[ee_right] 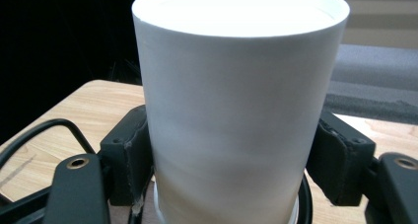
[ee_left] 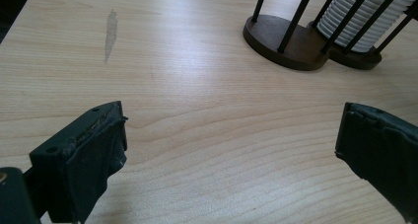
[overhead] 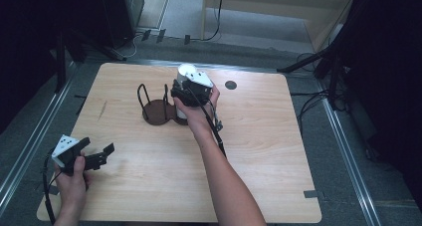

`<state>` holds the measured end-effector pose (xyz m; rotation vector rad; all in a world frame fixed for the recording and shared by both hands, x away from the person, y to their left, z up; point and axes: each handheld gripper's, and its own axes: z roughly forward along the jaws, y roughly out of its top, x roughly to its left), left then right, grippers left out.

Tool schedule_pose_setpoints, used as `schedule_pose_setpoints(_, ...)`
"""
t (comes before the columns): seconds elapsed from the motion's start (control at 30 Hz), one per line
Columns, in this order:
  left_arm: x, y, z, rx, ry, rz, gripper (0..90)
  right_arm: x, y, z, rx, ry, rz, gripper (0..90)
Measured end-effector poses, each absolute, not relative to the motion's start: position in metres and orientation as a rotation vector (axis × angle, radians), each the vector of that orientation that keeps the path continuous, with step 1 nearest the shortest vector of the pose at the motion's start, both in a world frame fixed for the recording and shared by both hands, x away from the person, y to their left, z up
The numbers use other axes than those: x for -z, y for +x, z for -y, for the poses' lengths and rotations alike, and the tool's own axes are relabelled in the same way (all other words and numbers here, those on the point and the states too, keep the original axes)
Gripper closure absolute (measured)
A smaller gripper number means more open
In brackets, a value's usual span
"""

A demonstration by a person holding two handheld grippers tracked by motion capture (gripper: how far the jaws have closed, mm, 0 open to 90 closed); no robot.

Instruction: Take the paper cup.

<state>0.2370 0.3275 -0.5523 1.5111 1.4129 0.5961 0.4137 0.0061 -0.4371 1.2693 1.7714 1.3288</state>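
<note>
A plain white cup [ee_right: 236,100] stands upright between the black jaws of my right gripper [ee_right: 236,165], which is shut on its sides. In the high view that cup [overhead: 185,69] is over the right half of a brown twin cup holder [overhead: 155,110] with black wire hoops, mid-table toward the back. A stack of ribbed white cups [ee_left: 367,14] fills that right half; the left base [ee_left: 283,41] is bare. My left gripper [overhead: 105,155] rests low near the table's front left, open [ee_left: 231,145] with only tabletop between its jaws.
The light wooden table [overhead: 259,151] has a black round spot [overhead: 230,84] to the right of the holder and a grey smear [ee_left: 111,34] to its left. Dark stands and cables ring the table on the floor.
</note>
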Motion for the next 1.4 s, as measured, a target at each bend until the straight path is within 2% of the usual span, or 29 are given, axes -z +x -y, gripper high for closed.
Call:
schedule_pose_setpoints(0.8,0.552,0.237,-0.328,-0.593,1.504,-1.412,0.0,0.387,0.406,0.005,-1.43,1.195,-1.674,27.3)
schedule_pose_setpoints(1.1,0.552,0.237,-0.328,-0.593,1.502,-1.411,0.0,0.361,0.384,0.036,-1.507,1.187,-1.622,27.4)
schedule_pose_setpoints(1.4,0.552,0.236,-0.328,-0.593,1.501,-1.413,0.0,0.37,0.361,0.075,-1.398,1.215,-1.601,27.7)
